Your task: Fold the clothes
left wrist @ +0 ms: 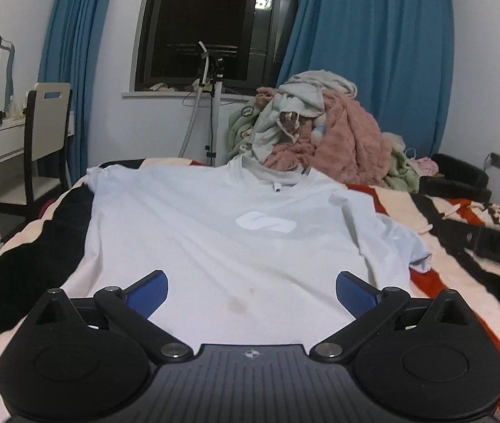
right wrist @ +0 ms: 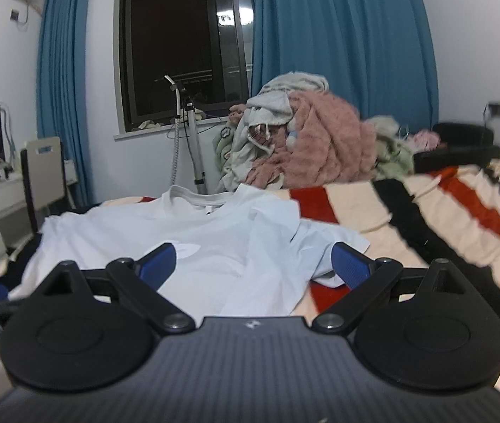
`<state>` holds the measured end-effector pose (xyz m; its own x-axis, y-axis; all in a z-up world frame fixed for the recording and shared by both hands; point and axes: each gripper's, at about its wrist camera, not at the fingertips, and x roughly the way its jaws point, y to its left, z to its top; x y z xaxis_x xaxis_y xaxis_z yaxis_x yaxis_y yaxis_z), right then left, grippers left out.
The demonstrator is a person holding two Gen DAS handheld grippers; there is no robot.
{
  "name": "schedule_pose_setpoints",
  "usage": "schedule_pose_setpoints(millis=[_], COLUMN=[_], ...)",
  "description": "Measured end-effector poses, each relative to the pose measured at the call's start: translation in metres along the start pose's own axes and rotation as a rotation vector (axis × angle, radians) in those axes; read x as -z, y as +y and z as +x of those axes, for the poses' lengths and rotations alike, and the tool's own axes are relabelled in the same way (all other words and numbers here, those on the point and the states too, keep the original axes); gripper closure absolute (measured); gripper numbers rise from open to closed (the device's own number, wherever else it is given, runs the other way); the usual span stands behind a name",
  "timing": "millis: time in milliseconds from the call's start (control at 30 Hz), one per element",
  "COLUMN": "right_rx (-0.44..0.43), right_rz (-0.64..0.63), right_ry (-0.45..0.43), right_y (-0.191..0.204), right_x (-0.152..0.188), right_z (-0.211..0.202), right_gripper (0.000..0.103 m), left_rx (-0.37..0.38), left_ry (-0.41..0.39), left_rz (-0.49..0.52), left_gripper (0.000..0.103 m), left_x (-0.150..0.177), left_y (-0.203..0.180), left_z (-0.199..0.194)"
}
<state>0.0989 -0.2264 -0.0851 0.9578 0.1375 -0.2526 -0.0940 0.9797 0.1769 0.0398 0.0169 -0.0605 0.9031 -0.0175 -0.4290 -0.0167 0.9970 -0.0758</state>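
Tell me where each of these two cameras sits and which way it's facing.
Left wrist: rides on the left tongs, above the hem of the white T-shirt, facing its collar and the window; open blue fingers show, skin at right edge.
Right wrist: rides on the right tongs, near the shirt's right sleeve, facing likewise; open fingers show.
Shared: T-shirt, striped blanket, clothes pile, blue curtains.

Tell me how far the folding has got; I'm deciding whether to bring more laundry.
Done: the white T-shirt lies spread front-up on the striped blanket. In hand: nothing; left gripper and right gripper are both open above its hem. Left: every fold, plus the clothes pile behind the collar.
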Motion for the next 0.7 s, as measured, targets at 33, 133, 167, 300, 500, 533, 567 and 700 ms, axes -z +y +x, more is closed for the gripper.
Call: schedule_pose_setpoints(millis=[33,133,167,300,500,533,567,700], right_rx=[-0.021,-0.071,-0.072,-0.024,0.028,0.042,0.056,0.048], right_rz=[0.029,0.112,0.130,0.177,0.492,0.531,0.564,0.651], right_ry=[0.011,0.044,0.057,0.112,0.151,0.162,0.175,0.182], right_y=[-0.004,-0.018,-0.024,-0.060,-0.151,-0.162,-0.172,-0.195], right_x=[-0.001,-0.006,-0.008,-0.012,0.007,0.013,0.018,0.031], right_z=[0.005,0.026,0.037,0.087,0.150,0.160,0.170,0.199], right_gripper=[0.007,0.007,0.007,0.007,0.017,0.023,0.023,0.023], left_rx=[0.003,0.008,0.008,0.023,0.059,0.064,0.070,0.098], left_ry=[0.010,0.034,0.041,0.077,0.132,0.138,0.143,0.165], left_rz=[-0.002,-0.008,-0.009,-0.024,-0.050,-0.044,-0.039,-0.024], left_gripper=[0.001,0.001,0.001,0.001,0.001,0.001,0.001,0.001], left_x=[0.001,0.005,0.006,0.009,0.016,0.017,0.019,0.028], left_y=[0.000,0.001,0.002,0.002,-0.003,-0.005,-0.007,-0.011], left_z=[0.001,0.004,0.006,0.014,0.036,0.040,0.043,0.057])
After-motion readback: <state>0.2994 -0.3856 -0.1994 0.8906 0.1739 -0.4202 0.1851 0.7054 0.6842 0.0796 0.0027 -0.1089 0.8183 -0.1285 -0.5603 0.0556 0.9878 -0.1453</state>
